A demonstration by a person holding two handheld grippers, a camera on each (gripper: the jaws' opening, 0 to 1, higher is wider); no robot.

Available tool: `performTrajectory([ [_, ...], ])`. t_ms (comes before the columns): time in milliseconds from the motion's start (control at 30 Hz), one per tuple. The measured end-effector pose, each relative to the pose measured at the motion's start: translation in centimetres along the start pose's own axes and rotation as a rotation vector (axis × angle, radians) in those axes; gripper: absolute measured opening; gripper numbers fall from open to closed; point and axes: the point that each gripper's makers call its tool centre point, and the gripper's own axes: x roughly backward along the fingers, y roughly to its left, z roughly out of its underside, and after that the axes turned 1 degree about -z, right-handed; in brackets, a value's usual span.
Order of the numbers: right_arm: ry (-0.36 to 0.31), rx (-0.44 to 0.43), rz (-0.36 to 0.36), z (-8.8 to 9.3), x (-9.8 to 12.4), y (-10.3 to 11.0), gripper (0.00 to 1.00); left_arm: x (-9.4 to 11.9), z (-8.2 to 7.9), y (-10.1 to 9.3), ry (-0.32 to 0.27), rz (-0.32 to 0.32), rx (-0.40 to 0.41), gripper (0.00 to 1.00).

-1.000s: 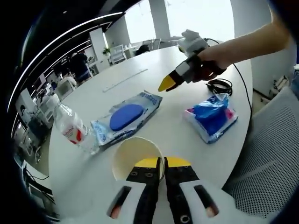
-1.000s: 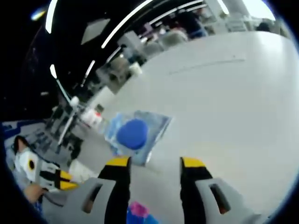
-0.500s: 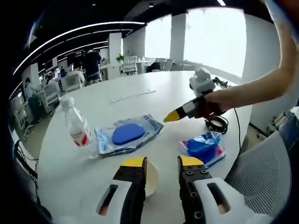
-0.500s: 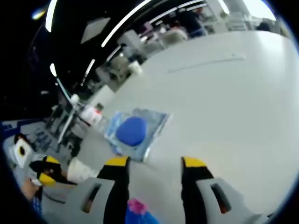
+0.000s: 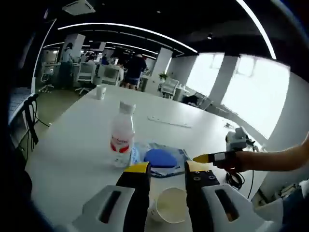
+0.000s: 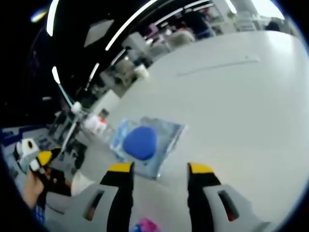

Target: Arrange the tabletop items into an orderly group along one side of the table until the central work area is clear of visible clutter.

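A: In the left gripper view, how does the left gripper stand?

B: Its two yellow-tipped jaws rise from the bottom, spread apart, and they hold nothing. It hangs above the table. The paper cup lies on its side between the jaws, low in the gap, with its open mouth toward the camera. Just past the tips lies the clear packet with a blue oval inside. The bottle stands upright, touching the packet's left edge.

A: And the other hand?

B: From the right a bare forearm reaches in, and the hand holds the right gripper. Its yellow tip points at the packet and is near it. I cannot tell from here how those jaws stand.

A: What about the right gripper view?

B: There the right gripper has its jaws wide apart and empty. The packet lies just beyond the left jaw. The bottle is behind the packet, at its far-left side. A pink and blue pack shows low between the jaws. At the left edge a hand holds the left gripper.
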Motion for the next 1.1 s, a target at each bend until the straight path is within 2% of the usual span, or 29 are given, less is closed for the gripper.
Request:
performTrajectory([
  [67,0.000,-0.002,0.000,-0.2,-0.3,0.1,0.40,-0.6,-0.5,1.4,-0.015,-0.021,0.068,0.29],
  [133,0.001,-0.001,0.003,-0.3,-0.5,0.1,0.40,-1.3,-0.6,2.9,-0.012,-0.051,0.075,0.26],
  [167,0.003,0.001,0.008,-0.3,-0.6,0.0,0.40,-1.7,0.1,2.8,0.024,-0.072,0.092,0.25],
  [200,0.005,0.002,0.012,-0.3,-0.7,0.0,0.40,-2.5,0.9,3.1,0.058,-0.059,0.112,0.25],
  [267,0.010,0.002,0.018,-0.3,-0.8,-0.2,0.40,-3.9,2.1,3.6,0.092,-0.056,0.141,0.25],
  [333,0.009,0.000,0.024,-0.2,-0.8,-0.3,0.40,-4.9,3.4,3.2,0.129,-0.058,0.140,0.23],
  [367,0.009,0.000,0.026,-0.2,-0.8,-0.3,0.40,-5.6,4.0,4.4,0.164,-0.057,0.113,0.22],
  [400,0.009,0.000,0.029,-0.2,-0.9,-0.4,0.40,-6.0,4.4,4.5,0.183,-0.055,0.100,0.22],
  [433,0.011,0.002,0.031,-0.2,-0.9,-0.4,0.40,-6.5,4.9,3.9,0.190,-0.049,0.092,0.21],
  [533,0.018,0.010,0.040,0.0,-1.1,-0.6,0.40,-7.5,5.3,3.4,0.190,-0.030,0.121,0.21],
  [667,0.017,0.005,0.052,0.1,-1.3,-0.7,0.40,-8.5,5.4,4.0,0.177,-0.036,0.151,0.21],
  [800,0.012,0.007,0.055,0.1,-1.5,-0.3,0.39,-9.7,5.2,6.6,0.186,-0.044,0.140,0.21],
  [933,0.014,0.025,0.060,0.2,-1.6,0.2,0.38,-10.1,5.4,7.1,0.180,-0.032,0.174,0.21],
  [1033,0.019,0.033,0.053,0.3,-1.7,0.6,0.39,-10.1,5.8,8.2,0.193,-0.073,0.120,0.20],
  [1100,0.030,0.062,0.055,0.5,-1.8,0.8,0.38,-9.9,5.8,8.6,0.195,-0.072,0.119,0.19],
])
